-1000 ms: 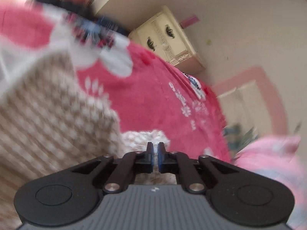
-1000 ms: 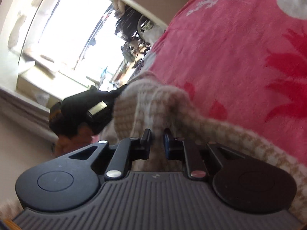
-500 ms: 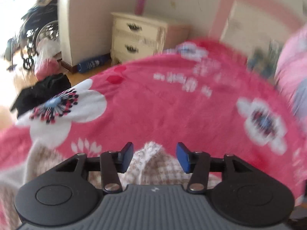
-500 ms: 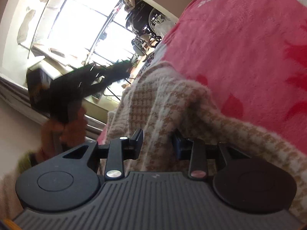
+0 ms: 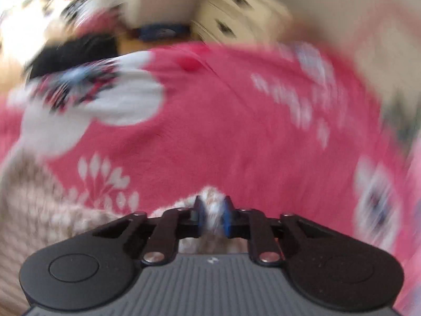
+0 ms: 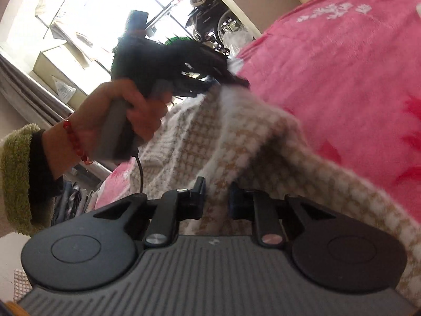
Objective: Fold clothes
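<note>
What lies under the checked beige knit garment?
The pink flowered blanket shows beside the checked knit garment and runs beneath it. Whatever else the garment covers, and what lies under the blanket, is hidden.

Blanket [image 5: 236, 131]: pink, printed with white flowers and small white leaf sprays; red blotches also show. Garment [image 6: 236, 142] lying on the blanket: cream and tan small check. Left gripper [image 5: 212, 217] and right gripper [image 6: 217, 197]: black with blue pads. Beyond the blanket, cream dresser [image 5: 236, 18] with dark handles. Sleeve [image 6: 15, 179]: green cuff; bracelet [image 6: 76, 142]: red beads.
</note>
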A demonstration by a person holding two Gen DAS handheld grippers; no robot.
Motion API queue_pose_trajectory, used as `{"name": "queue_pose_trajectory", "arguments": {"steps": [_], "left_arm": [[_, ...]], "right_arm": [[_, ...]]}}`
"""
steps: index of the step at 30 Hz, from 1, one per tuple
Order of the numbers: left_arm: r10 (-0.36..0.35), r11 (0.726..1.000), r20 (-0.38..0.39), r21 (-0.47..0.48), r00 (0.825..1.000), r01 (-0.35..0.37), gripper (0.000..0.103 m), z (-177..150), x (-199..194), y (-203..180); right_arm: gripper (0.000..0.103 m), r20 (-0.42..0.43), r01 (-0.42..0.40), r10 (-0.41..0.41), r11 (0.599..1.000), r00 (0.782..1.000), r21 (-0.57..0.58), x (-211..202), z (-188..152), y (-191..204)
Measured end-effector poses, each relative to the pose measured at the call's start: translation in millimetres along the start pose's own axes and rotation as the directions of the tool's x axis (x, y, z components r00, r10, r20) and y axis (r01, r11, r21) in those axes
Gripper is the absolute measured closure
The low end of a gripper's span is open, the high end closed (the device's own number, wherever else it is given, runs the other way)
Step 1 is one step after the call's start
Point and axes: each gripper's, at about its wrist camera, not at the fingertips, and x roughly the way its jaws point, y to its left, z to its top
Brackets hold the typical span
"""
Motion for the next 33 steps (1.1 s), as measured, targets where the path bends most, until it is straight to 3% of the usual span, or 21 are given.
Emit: {"name": "queue_pose_trajectory", "arguments": {"steps": [3, 5, 7, 9, 10, 11, 12, 14, 15, 17, 18, 20, 21, 22, 27, 30, 33], "left_arm": [[-0.035, 0.968, 0.112, -0.241, 0.993, 0.062, 0.101, 4.9, -20.8, 49.6], [-0.036, 0.958, 0.119, -0.278, 0.992, 0.068, 0.099, 7.4, -27.2, 64.6], [-0.064, 0.97, 0.093, -0.228, 0.994, 0.084, 0.082, 8.7, -29.7, 61.3], [-0.053, 0.993, 0.057, -0.102, 0.997, 0.059, 0.049, 6.6, -26.2, 36.3], [-0.046, 0.998, 0.04, -0.039, 0.998, 0.048, 0.046, 5.6, -24.4, 23.9], [-0.035, 0.999, 0.023, 0.026, 0.999, 0.035, 0.046, 4.5, -21.9, 11.3], [-0.005, 0.996, 0.009, 0.092, 1.0, 0.005, 0.053, 2.6, -15.4, -1.3], [0.074, 0.985, 0.001, 0.155, 0.997, -0.073, 0.084, -3.2, -4.2, -16.8], [0.099, 0.984, 0.012, 0.148, 0.995, -0.1, 0.087, -5.1, -1.7, -19.3], [0.077, 0.997, 0.103, -0.004, 0.992, -0.077, 0.084, -1.3, -15.2, -4.6], [0.086, 0.995, 0.156, -0.057, 0.984, -0.078, 0.076, 0.9, -25.6, 3.9], [0.105, 0.99, 0.214, -0.114, 0.971, -0.082, 0.064, 2.6, -45.5, 20.3], [0.101, 0.989, 0.219, -0.133, 0.97, -0.073, 0.063, 1.5, -55.8, 28.5], [0.091, 0.988, 0.221, -0.142, 0.971, -0.061, 0.063, -1.5, -65.9, 35.7], [-0.072, 0.997, 0.118, 0.01, 0.99, 0.071, 0.056, -62.2, -111.2, 44.6], [-0.162, 0.983, 0.045, 0.094, 0.986, 0.157, 0.056, -98.6, -138.5, 49.9], [-0.244, 0.954, -0.036, 0.171, 0.969, 0.246, 0.056, -135.0, -165.7, 55.2]], "right_arm": [[0.089, -0.011, 0.004, -0.004, 1.0, 1.0, 0.007, -0.3, -3.3, -2.5], [0.089, -0.016, 0.002, -0.002, 1.0, 1.0, 0.01, -1.4, -5.4, -3.6], [0.089, -0.019, -0.005, 0.005, 1.0, 1.0, 0.014, -1.7, -6.1, -4.3], [0.089, -0.021, -0.008, 0.009, 1.0, 1.0, 0.01, -1.0, -5.5, -4.1], [0.089, -0.022, -0.009, 0.009, 1.0, 1.0, 0.005, -0.4, -4.9, -3.4], [0.089, -0.022, -0.008, 0.008, 1.0, 1.0, -0.002, 0.0, -4.8, -1.9], [0.089, -0.021, -0.006, 0.006, 1.0, 1.0, -0.004, 0.6, -4.8, -1.2], [0.089, -0.019, -0.001, 0.001, 1.0, 1.0, -0.007, 1.8, -4.9, 0.0], [0.089, -0.02, 0.006, -0.006, 1.0, 1.0, -0.004, 2.1, -5.2, -0.2], [0.088, -0.023, 0.019, -0.019, 1.0, 1.0, 0.01, 2.0, -5.2, -1.4], [0.087, -0.023, 0.024, -0.024, 1.0, 0.999, 0.019, -1.0, -5.8, -1.6], [0.087, -0.019, 0.027, -0.026, 0.999, 0.999, 0.028, -9.2, -5.8, -2.3], [0.086, -0.013, 0.029, -0.029, 0.999, 1.0, 0.03, -14.8, -5.8, -2.0], [0.086, -0.007, 0.033, -0.032, 0.999, 0.999, 0.029, -20.4, -5.4, -2.0], [0.086, 0.028, 0.096, -0.096, 0.995, 0.995, -0.005, -45.3, 1.6, -4.3], [0.086, 0.021, 0.111, -0.11, 0.993, 0.994, -0.031, -42.1, 5.8, -8.2], [0.086, -0.007, 0.188, -0.191, 0.974, 0.982, -0.125, -23.3, 8.6, -6.0]]}}
